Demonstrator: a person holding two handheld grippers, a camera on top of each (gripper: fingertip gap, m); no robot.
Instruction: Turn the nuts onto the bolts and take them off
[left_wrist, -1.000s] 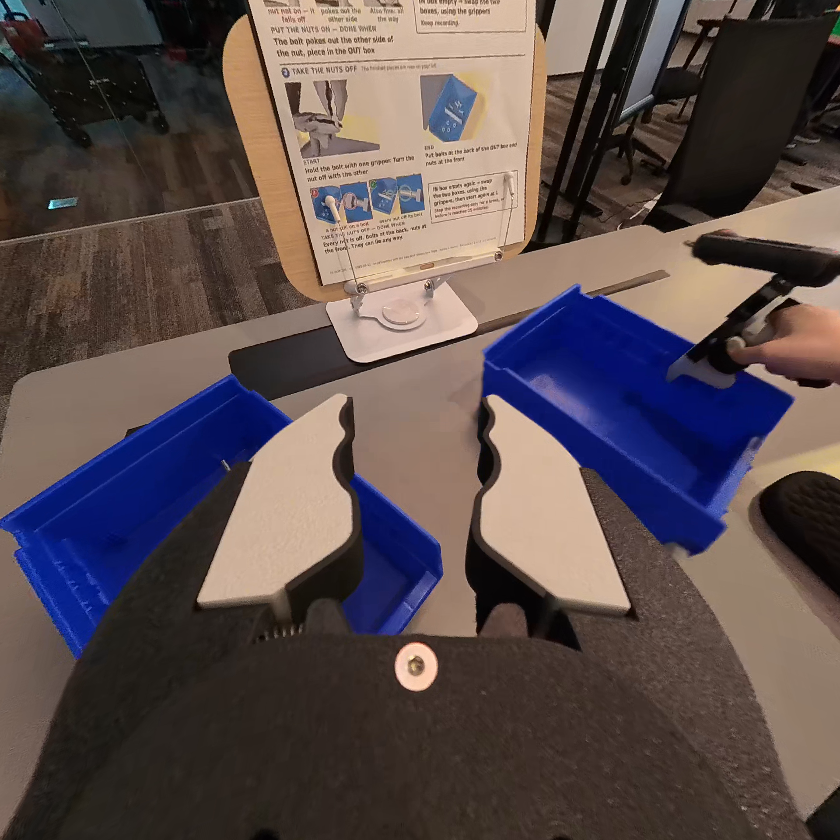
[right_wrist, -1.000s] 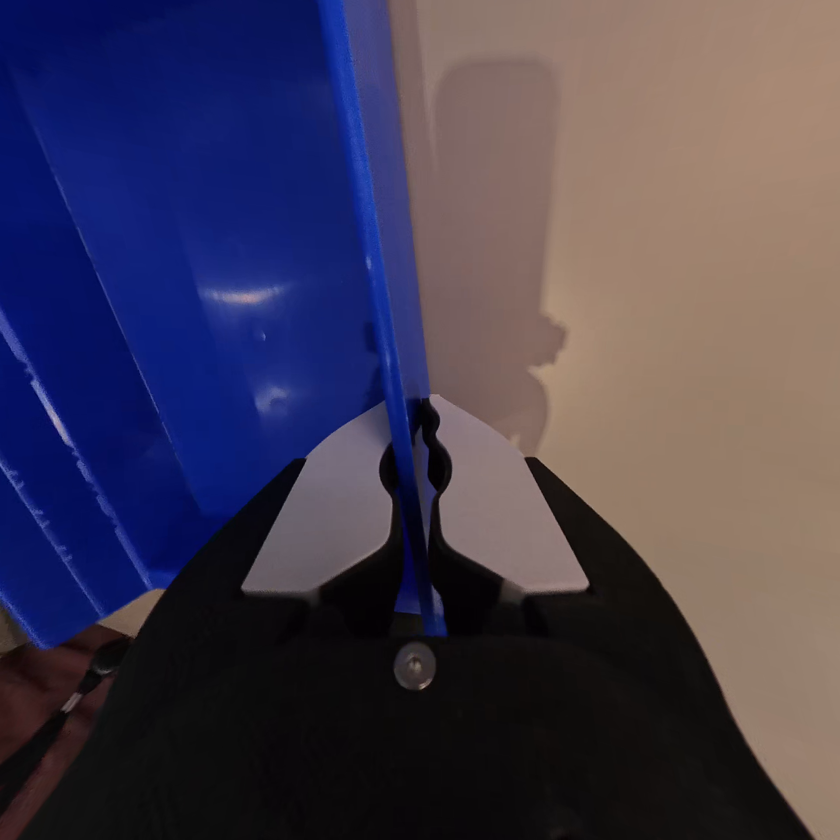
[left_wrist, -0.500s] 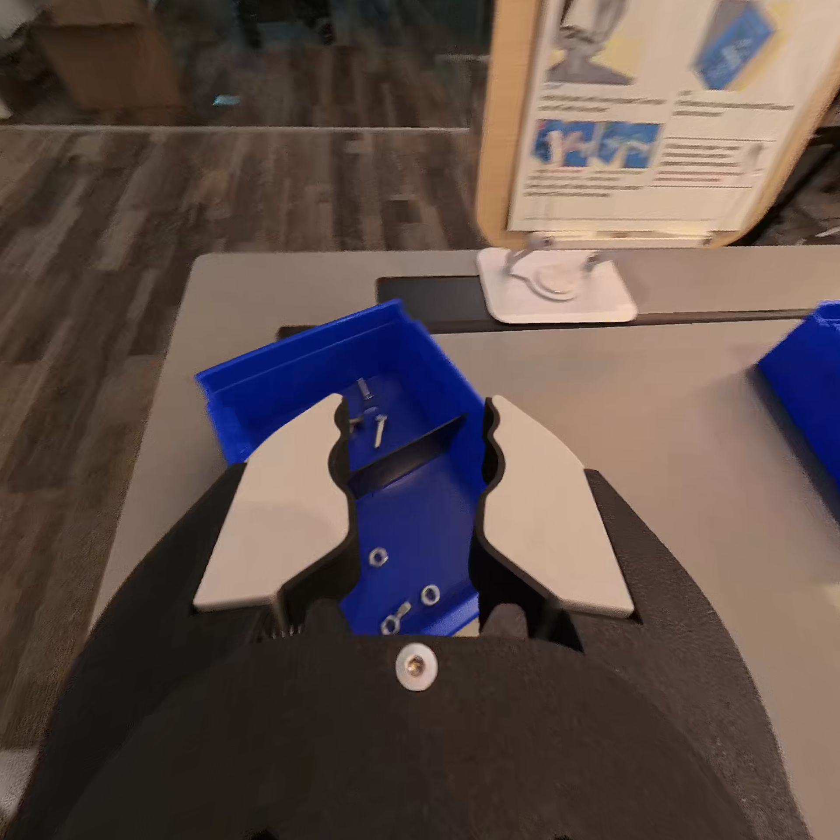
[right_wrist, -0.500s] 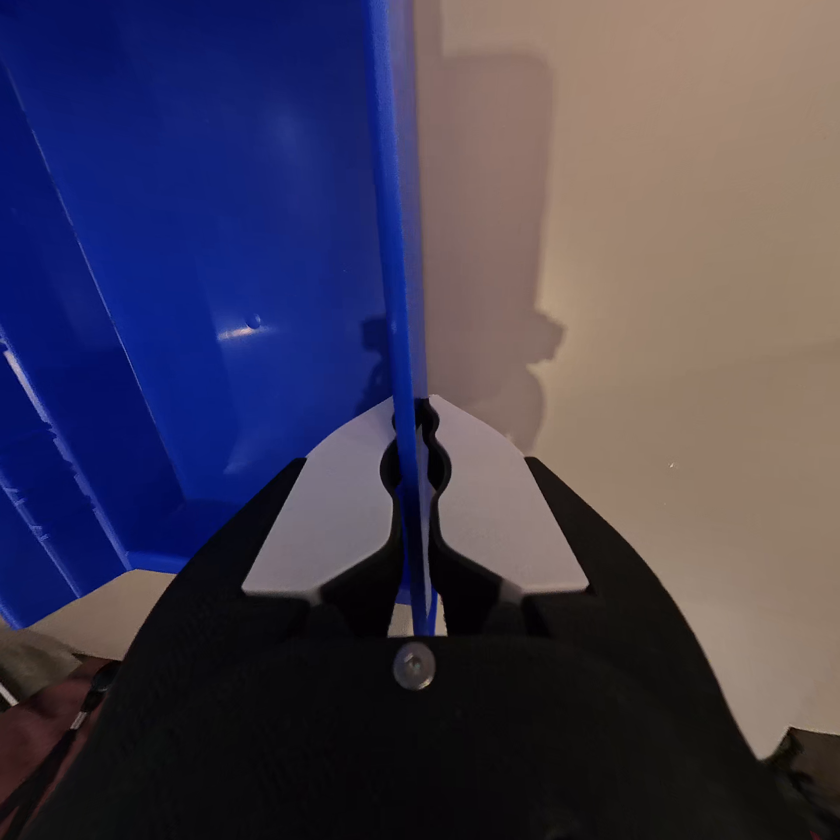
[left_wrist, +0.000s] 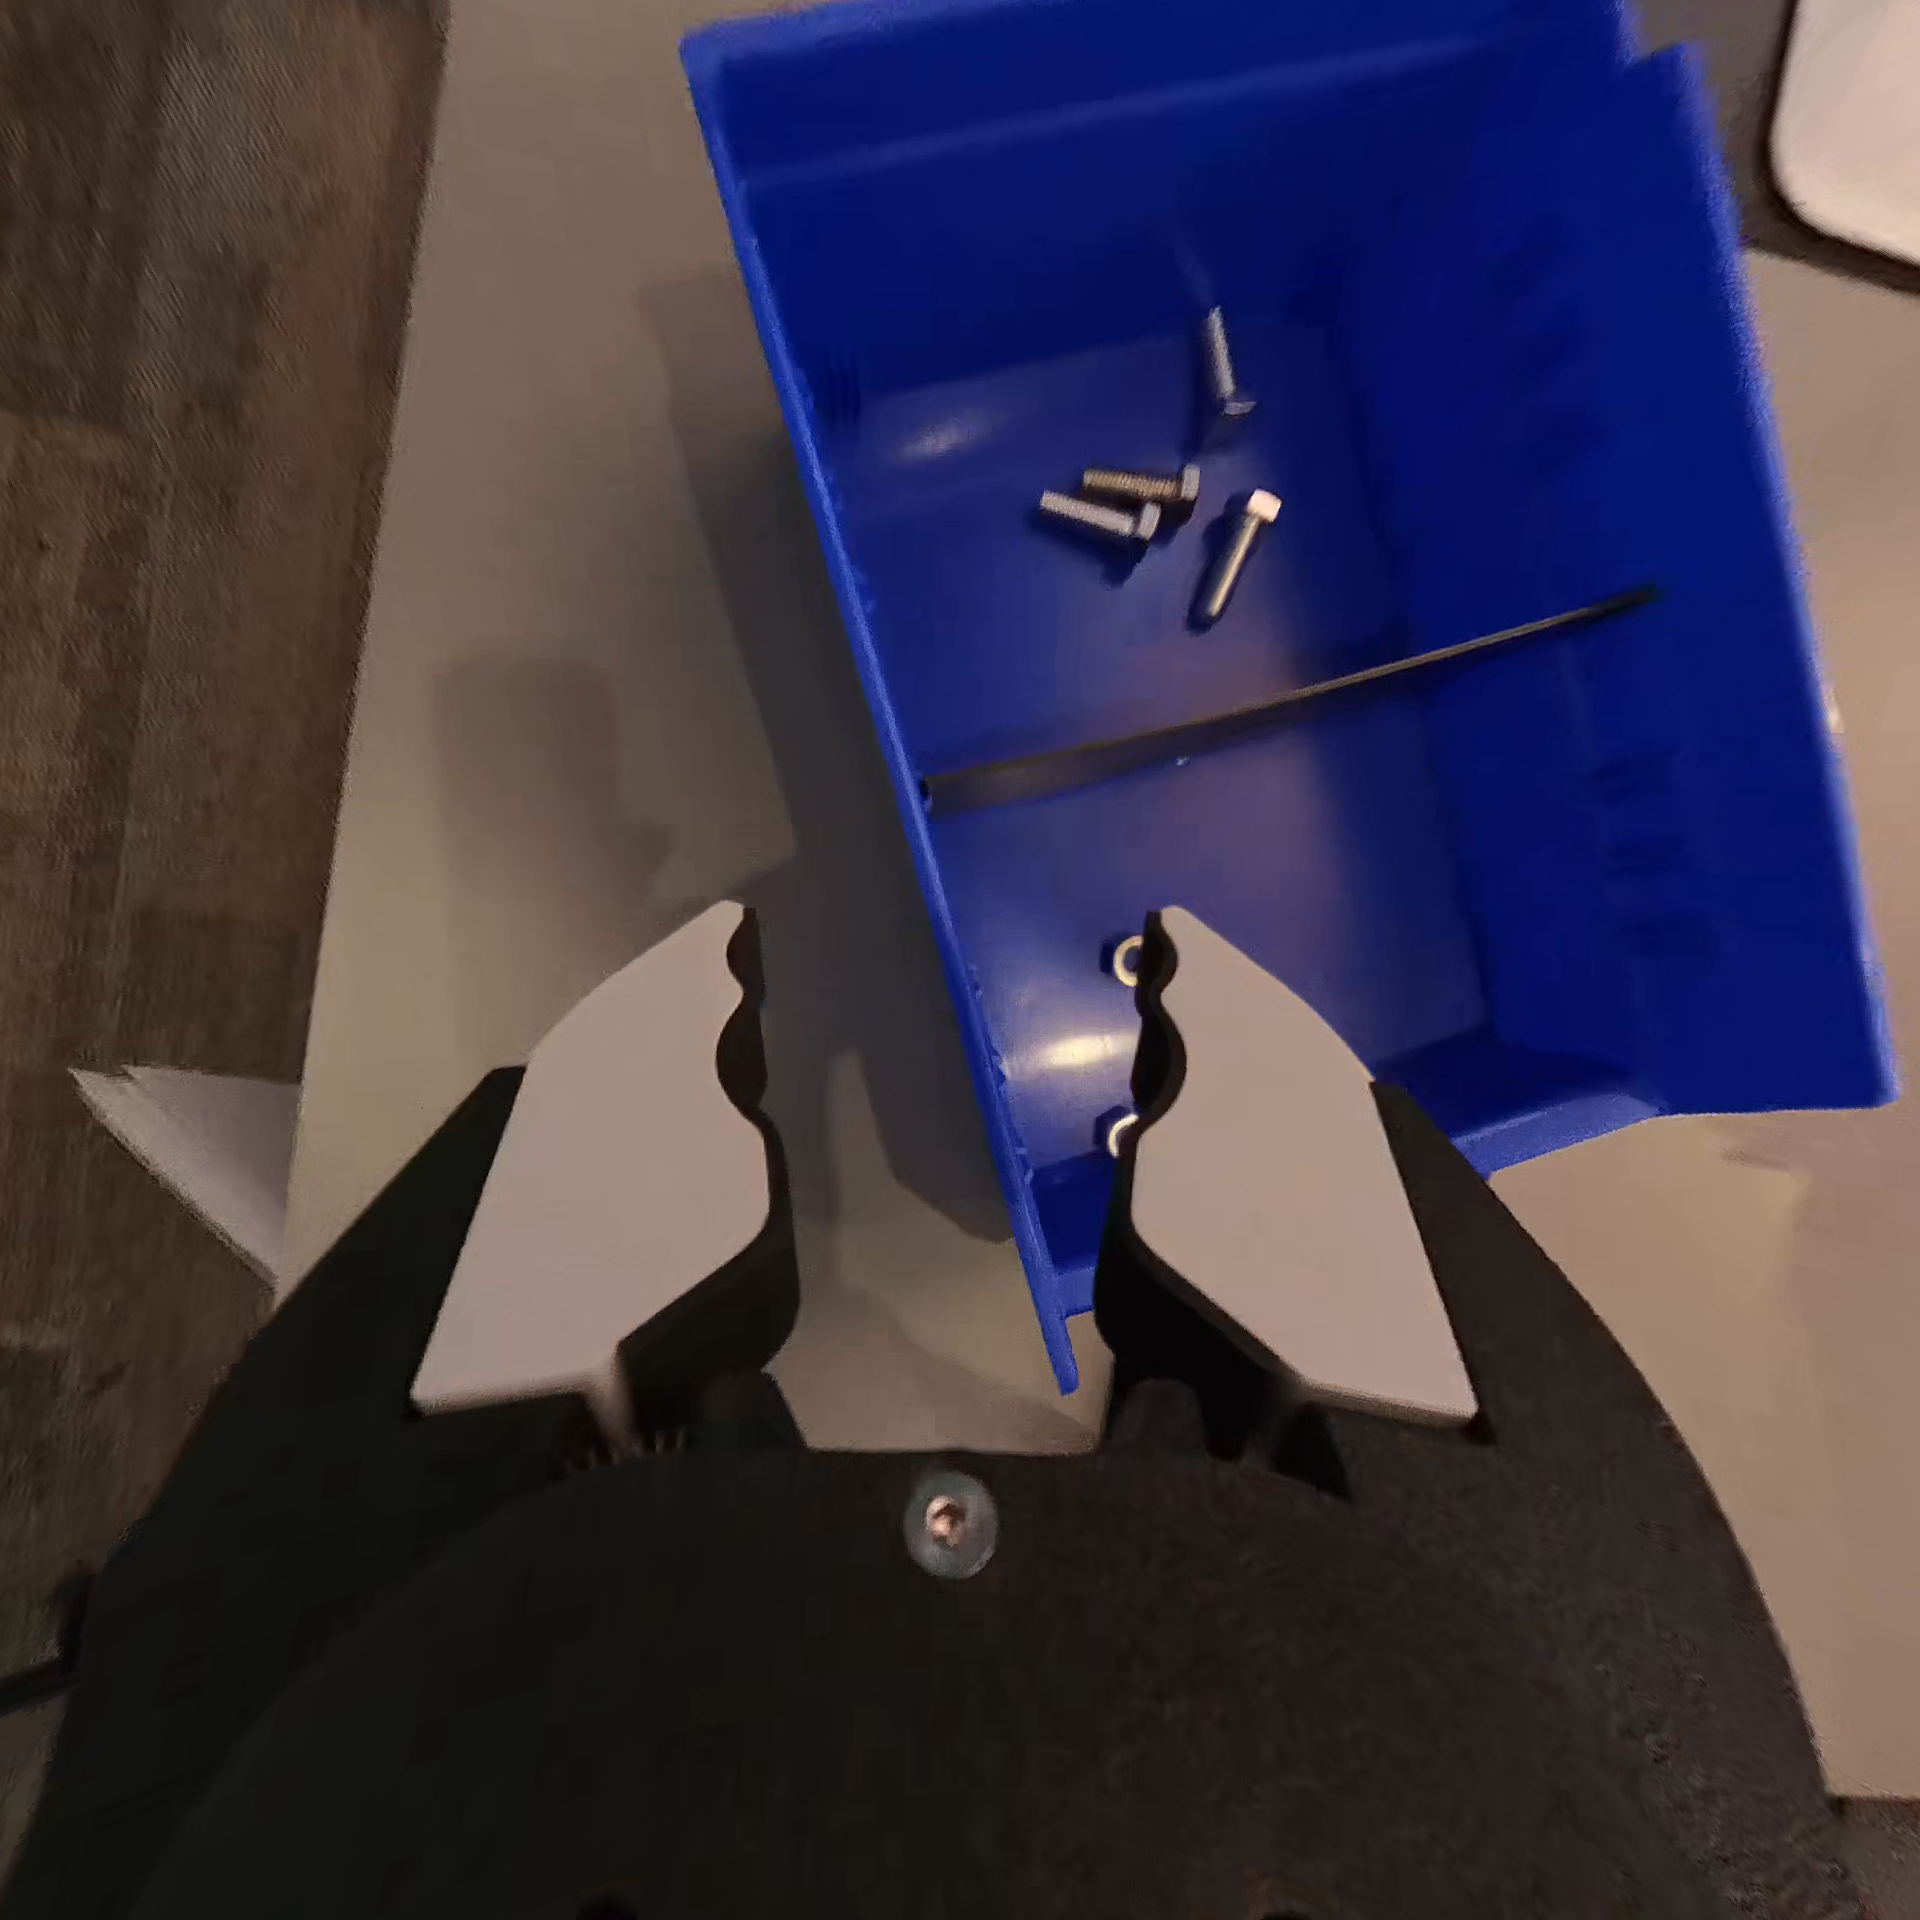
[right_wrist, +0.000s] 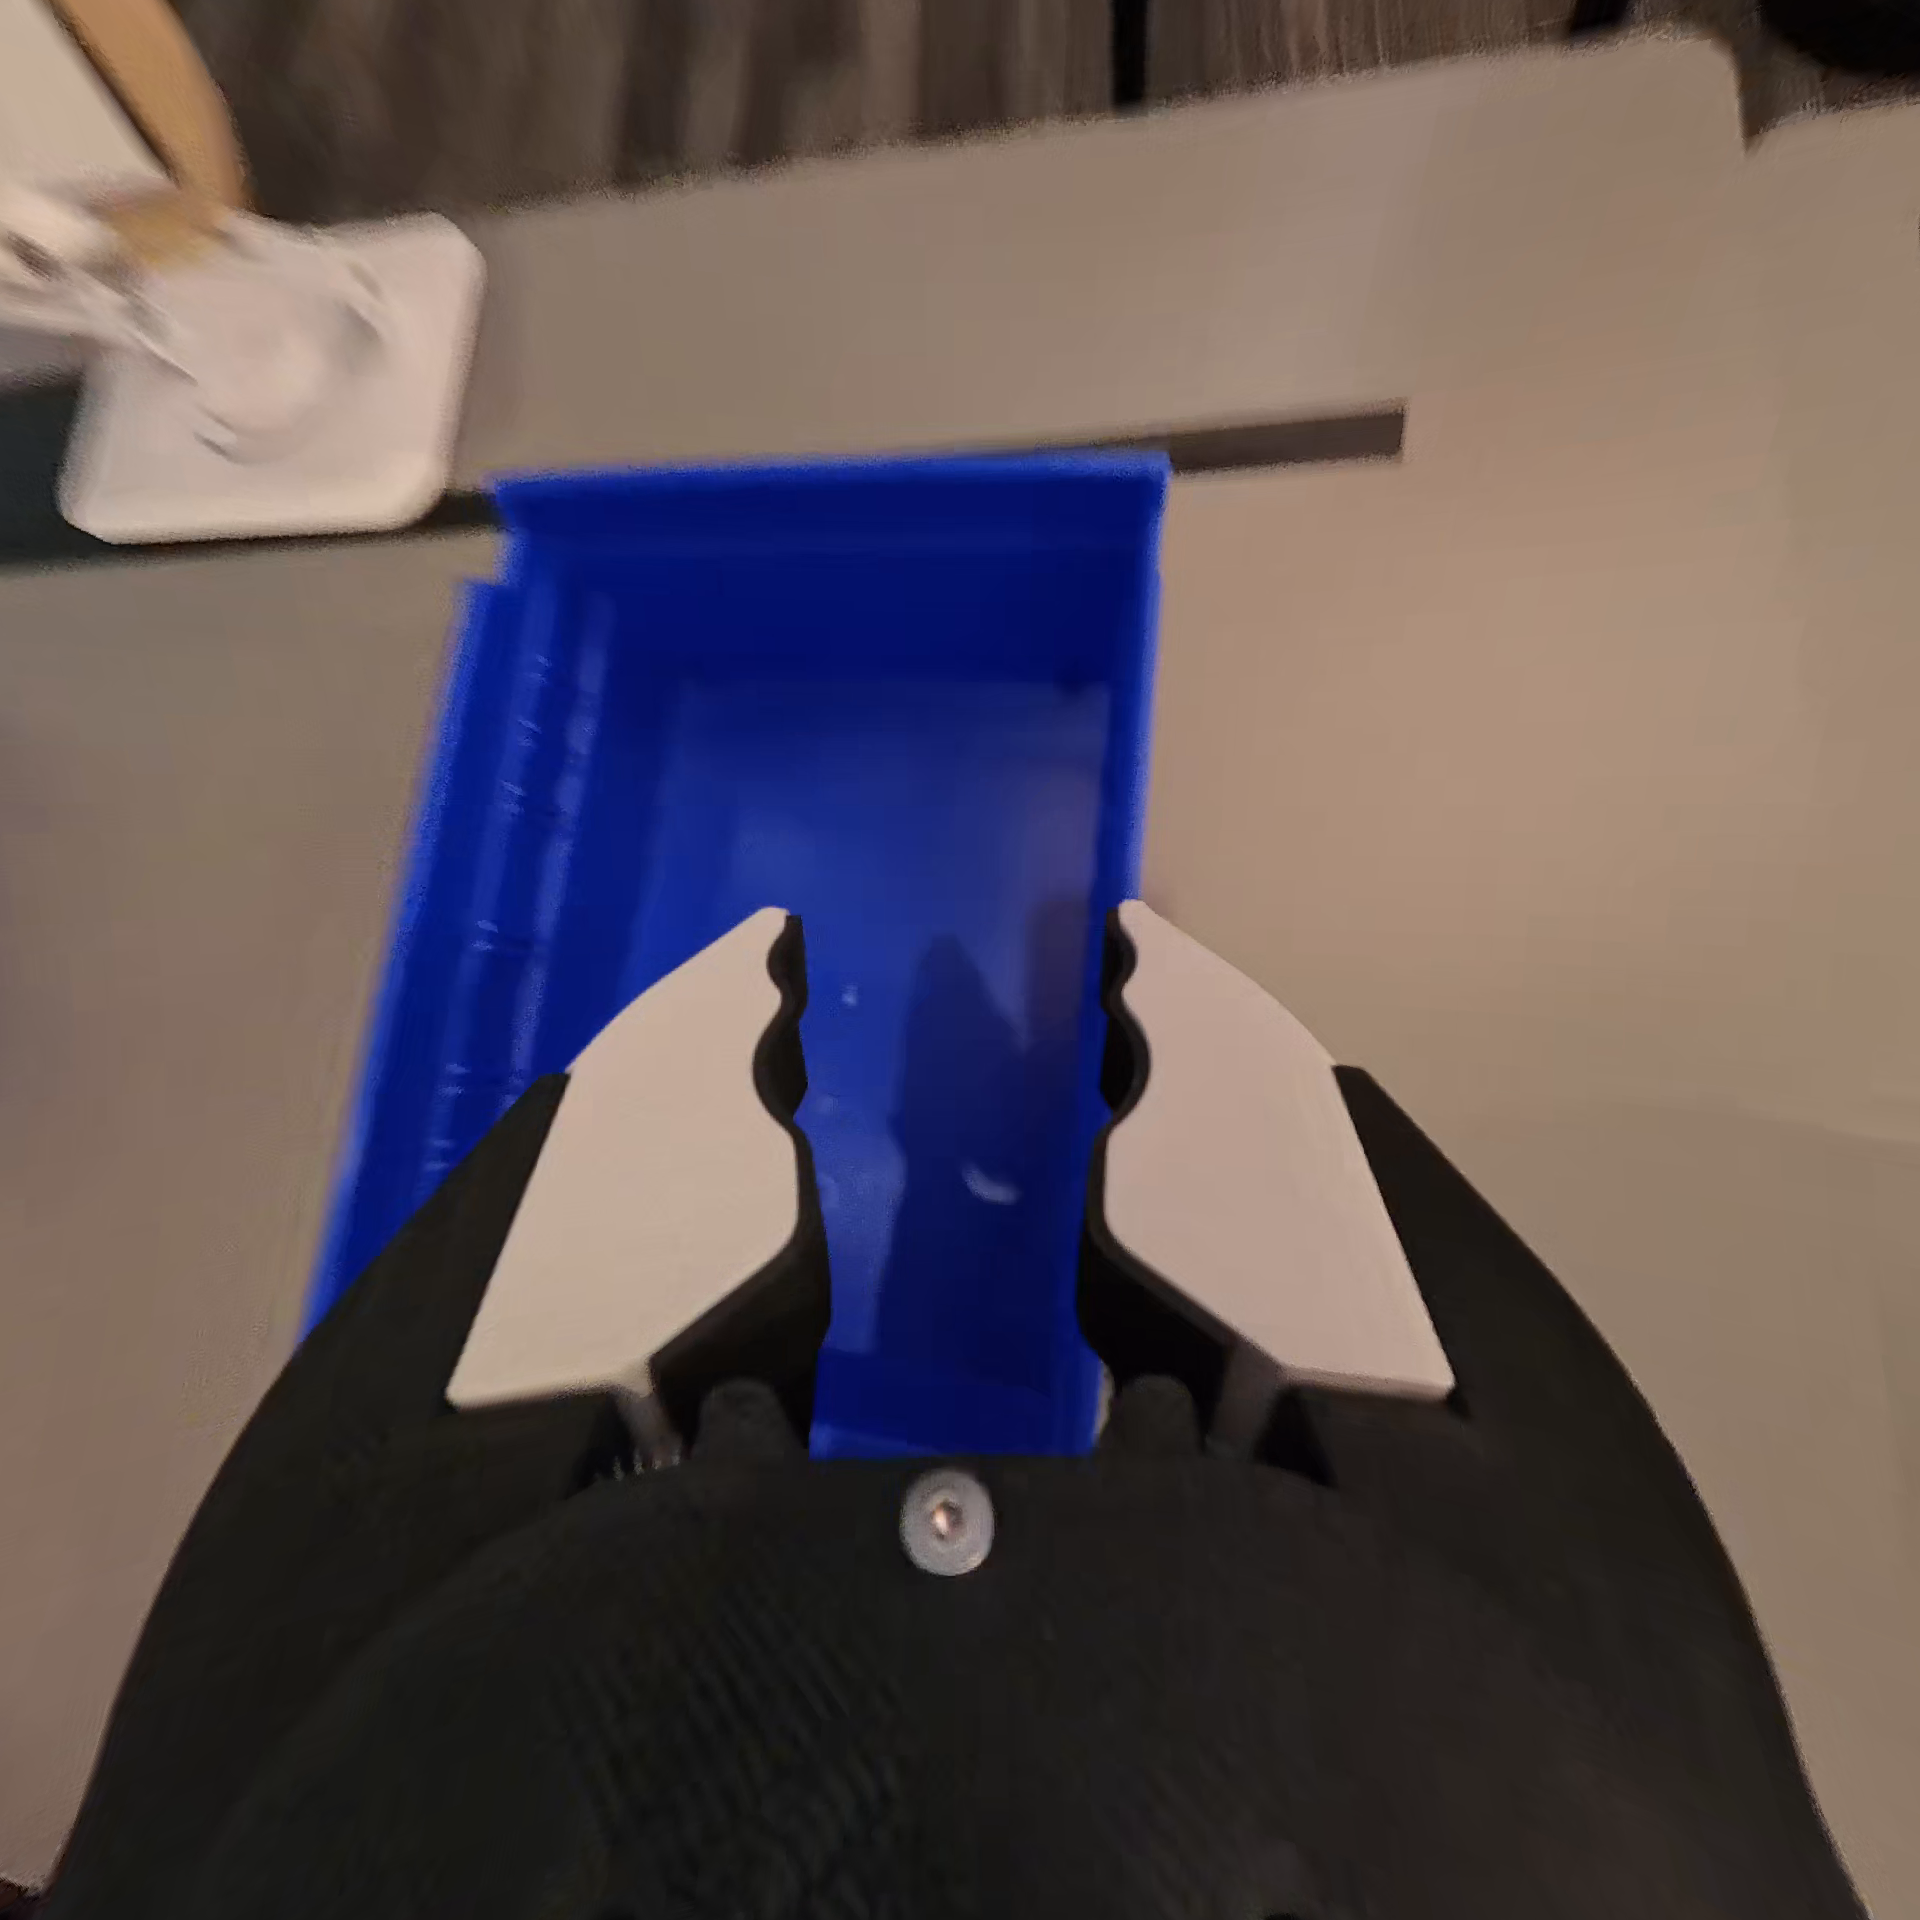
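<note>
Your left gripper (left_wrist: 945, 1049) is wide, astride the left wall of the divided blue bin (left_wrist: 1558, 416), probably to grip that wall. Its bolts (left_wrist: 1164, 499) lie behind the divider (left_wrist: 1288, 696). Your right gripper (right_wrist: 951, 1039) is wide over the empty blue bin (right_wrist: 831, 540).

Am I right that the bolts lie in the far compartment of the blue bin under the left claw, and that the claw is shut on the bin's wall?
Not quite: in the left wrist view the left claw is open, straddling the blue bin's wall without clamping it. The bolts do lie in the far compartment.
</note>
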